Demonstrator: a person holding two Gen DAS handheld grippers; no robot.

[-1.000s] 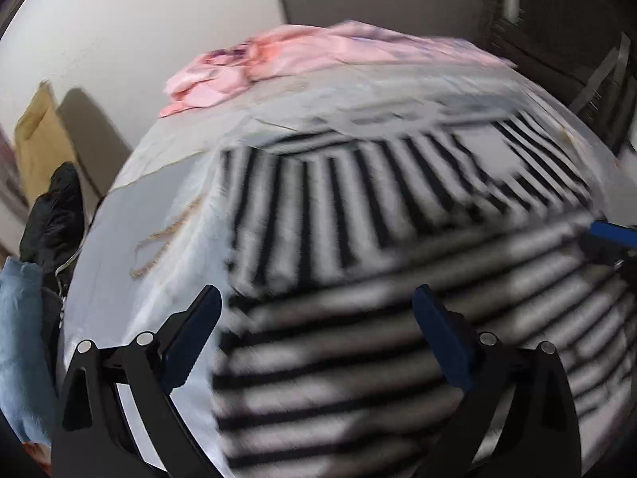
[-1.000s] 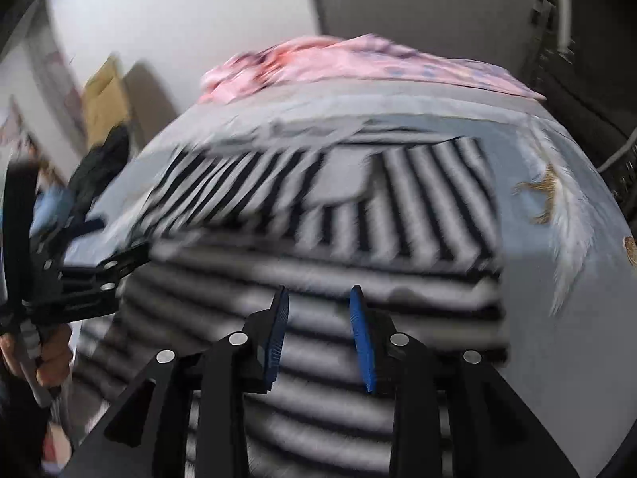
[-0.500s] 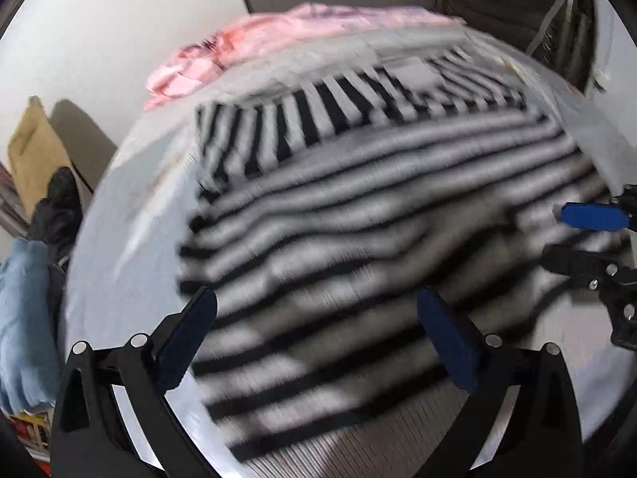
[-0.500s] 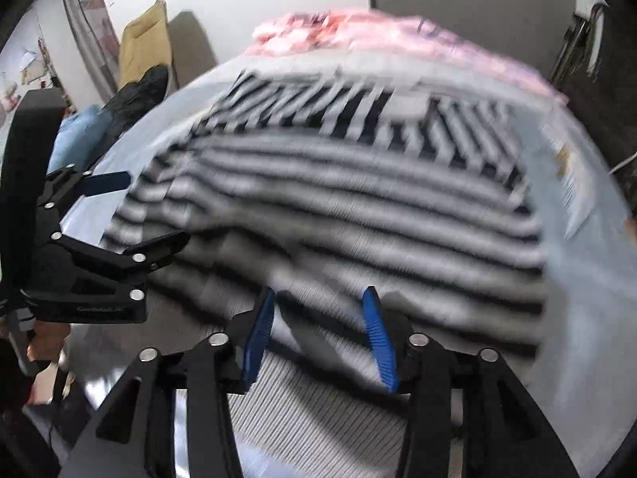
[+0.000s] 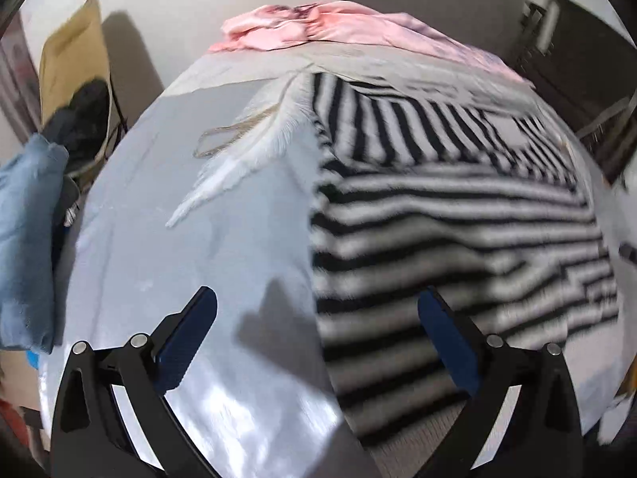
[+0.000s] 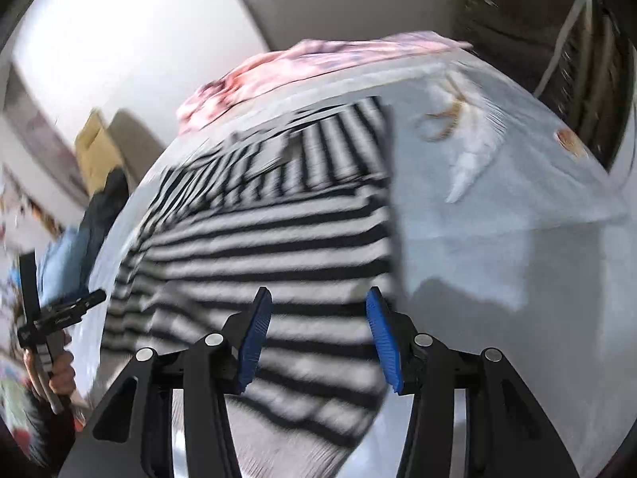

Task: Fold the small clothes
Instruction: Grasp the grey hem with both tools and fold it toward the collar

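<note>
One black-and-white striped knit garment (image 5: 446, 215) lies folded on the pale grey bedsheet (image 5: 191, 247), at two o'clock from the wide-open, empty left gripper (image 5: 314, 318), while the right gripper (image 6: 314, 330) hovers over it, jaws apart.

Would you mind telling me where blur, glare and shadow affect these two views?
Left wrist view: the striped garment is motion-smeared, glare sits on the pale sheet beside the left claw, whose shadow falls just ahead. Right wrist view: heavier blur throughout, stripes streaked; the right claw stays sharp; strong fisheye bending in both.
</note>
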